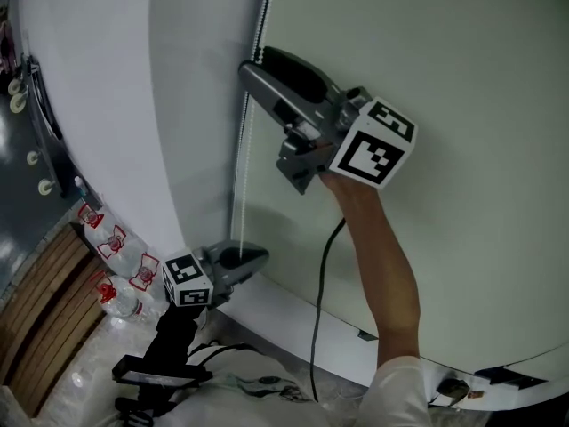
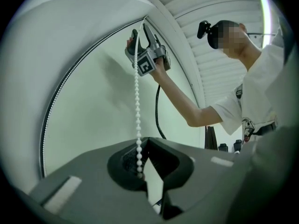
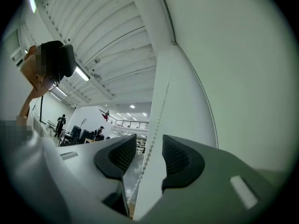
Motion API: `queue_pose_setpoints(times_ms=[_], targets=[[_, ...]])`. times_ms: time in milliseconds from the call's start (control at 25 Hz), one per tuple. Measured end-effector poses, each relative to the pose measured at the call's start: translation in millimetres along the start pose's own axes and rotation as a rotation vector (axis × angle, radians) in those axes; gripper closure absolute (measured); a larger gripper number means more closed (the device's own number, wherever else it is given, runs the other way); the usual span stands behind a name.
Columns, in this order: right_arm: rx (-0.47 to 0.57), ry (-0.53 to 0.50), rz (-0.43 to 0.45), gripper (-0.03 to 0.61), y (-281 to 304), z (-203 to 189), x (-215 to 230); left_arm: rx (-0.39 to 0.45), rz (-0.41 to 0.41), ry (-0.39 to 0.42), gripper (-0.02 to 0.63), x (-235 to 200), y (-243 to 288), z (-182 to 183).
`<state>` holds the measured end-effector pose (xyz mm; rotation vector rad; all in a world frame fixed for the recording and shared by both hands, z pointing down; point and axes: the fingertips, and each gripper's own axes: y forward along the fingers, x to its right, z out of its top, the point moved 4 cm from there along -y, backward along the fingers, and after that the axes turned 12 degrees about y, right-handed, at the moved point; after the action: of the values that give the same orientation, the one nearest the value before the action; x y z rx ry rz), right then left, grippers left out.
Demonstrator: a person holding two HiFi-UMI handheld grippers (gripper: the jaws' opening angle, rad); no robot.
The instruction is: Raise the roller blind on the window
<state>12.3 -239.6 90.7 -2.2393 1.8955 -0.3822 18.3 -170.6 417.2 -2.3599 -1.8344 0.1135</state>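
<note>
Wooden plank floor (image 1: 36,318) at lower left. Four clear bottles (image 1: 114,240) with red labels in row along foot of white wall (image 1: 107,105). Crinkled clear plastic sheet (image 1: 89,363) just beside planks, near lowest bottle.

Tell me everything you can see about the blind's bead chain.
The bead chain is a string of small white, plastic-looking balls. It hangs almost straight down at the edge of the pale roller blind. Its lower part is clamped in the shut left gripper. Higher up it runs between the open jaws of the right gripper, whose pads stand clear of it.
</note>
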Motion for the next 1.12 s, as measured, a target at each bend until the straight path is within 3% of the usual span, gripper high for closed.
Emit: queue_pose_setpoints(times_ms=[240,440,800,1120], targets=[[0.031,-0.011,-0.001,0.558,9.4,25.7,-4.5,0.001,-0.001,-0.004,0.615,1.1,0.9,-0.1],[0.04,0.055,0.009,0.563,3.5,19.8,-9.1,-0.002,-0.009,-0.008,0.615,4.6,1.9,-5.6],[0.052,0.069,0.005,0.565,-6.4,10.1,-13.7,-0.006,-0.014,-0.016,0.615,5.9,-0.4,-10.0],[-0.005,0.083,-0.018,0.565,-17.2,-18.2,-9.4,-0.008,-0.008,-0.018,0.615,2.1,3.7,-1.4]])
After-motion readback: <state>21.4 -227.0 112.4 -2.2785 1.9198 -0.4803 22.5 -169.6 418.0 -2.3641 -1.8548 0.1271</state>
